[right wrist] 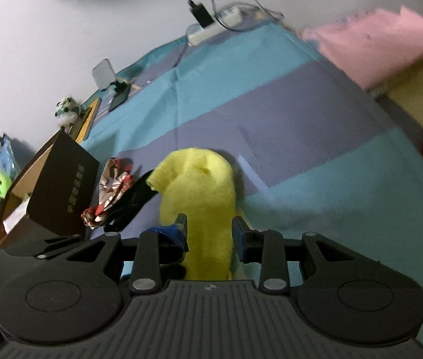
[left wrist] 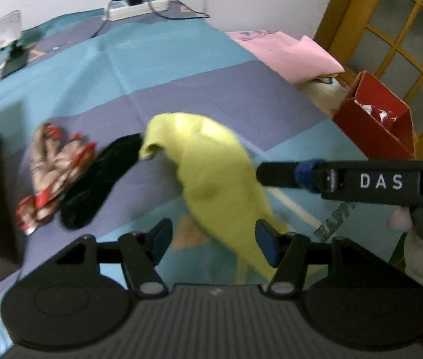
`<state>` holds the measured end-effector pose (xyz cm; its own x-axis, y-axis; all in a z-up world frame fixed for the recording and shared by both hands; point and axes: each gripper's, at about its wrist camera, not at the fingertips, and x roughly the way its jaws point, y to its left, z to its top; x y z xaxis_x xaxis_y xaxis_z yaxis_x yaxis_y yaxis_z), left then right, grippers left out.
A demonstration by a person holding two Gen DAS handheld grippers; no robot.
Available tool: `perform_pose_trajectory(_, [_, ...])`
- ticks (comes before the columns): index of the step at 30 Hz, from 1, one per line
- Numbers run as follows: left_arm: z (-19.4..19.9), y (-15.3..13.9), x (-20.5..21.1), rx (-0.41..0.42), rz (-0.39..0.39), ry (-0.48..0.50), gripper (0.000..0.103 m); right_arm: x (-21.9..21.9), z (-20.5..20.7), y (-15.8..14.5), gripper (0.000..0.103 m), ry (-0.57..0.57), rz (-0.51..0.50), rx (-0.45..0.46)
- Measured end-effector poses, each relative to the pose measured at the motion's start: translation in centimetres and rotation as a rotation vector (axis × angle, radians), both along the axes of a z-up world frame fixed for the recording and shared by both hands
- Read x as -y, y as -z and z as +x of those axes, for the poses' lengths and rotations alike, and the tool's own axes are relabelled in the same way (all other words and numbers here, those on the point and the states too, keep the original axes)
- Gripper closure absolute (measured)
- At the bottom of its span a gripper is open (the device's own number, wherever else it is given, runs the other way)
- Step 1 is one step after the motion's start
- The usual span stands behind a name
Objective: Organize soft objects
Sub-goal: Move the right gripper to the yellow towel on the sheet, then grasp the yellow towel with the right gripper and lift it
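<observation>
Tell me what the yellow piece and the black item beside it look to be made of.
Yellow cloth: seems a soft, fuzzy matte fabric, perhaps terry or fleece; it drapes limply and looks napped. Black item: probably a thin matte fabric; it lies flat and shows no shine. Blur leaves the weave of both open.

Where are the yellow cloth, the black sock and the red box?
yellow cloth (left wrist: 211, 179): left wrist view, middle of its body.
black sock (left wrist: 97, 179): left wrist view, its middle.
red box (left wrist: 372, 131): left wrist view, front wall.
</observation>
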<state>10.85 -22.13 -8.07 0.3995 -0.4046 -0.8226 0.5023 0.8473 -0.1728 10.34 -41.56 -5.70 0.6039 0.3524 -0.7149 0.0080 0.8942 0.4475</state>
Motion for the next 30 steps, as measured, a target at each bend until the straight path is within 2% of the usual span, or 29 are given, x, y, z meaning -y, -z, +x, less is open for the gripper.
perform_pose_trajectory(5, [1.9,1.7,1.8,-0.027,-0.01,0.01,0.042,1.1,1.3,1.8,0.087,0.023,0.104,-0.066])
perform_pose_trajectory(8, [2.3,2.1,2.4,-0.004,-0.024,0.021,0.042,1.0,2.1,2.5,0.086,0.021,0.127,-0.094])
perform_pose_trajectory(9, [2.4,2.2,2.6,0.005,-0.026,0.029,0.048,0.9,2.4,2.8,0.087,0.018,0.137,-0.102])
perform_pose_trajectory(10, [2.4,2.2,2.8,0.006,-0.03,0.04,0.059,0.9,2.7,3.2,0.086,0.021,0.152,-0.117])
perform_pose_trajectory(12, [2.4,2.2,3.1,0.021,-0.025,0.045,0.06,1.2,3.0,3.4,0.085,0.031,0.197,-0.12])
perform_pose_trajectory(16, [2.6,1.8,2.5,0.034,-0.036,0.032,0.068,1.4,3.5,3.3,0.088,0.014,0.248,-0.13])
perform_pose_trajectory(21, [2.3,-0.9,0.6,0.109,-0.063,-0.005,0.069,0.7,3.2,1.7,0.088,-0.022,0.304,-0.073])
perform_pose_trajectory(30, [0.9,-7.1,-5.1,0.282,-0.106,-0.082,0.07,-4.1,3.2,-3.7,0.088,-0.121,0.328,0.115])
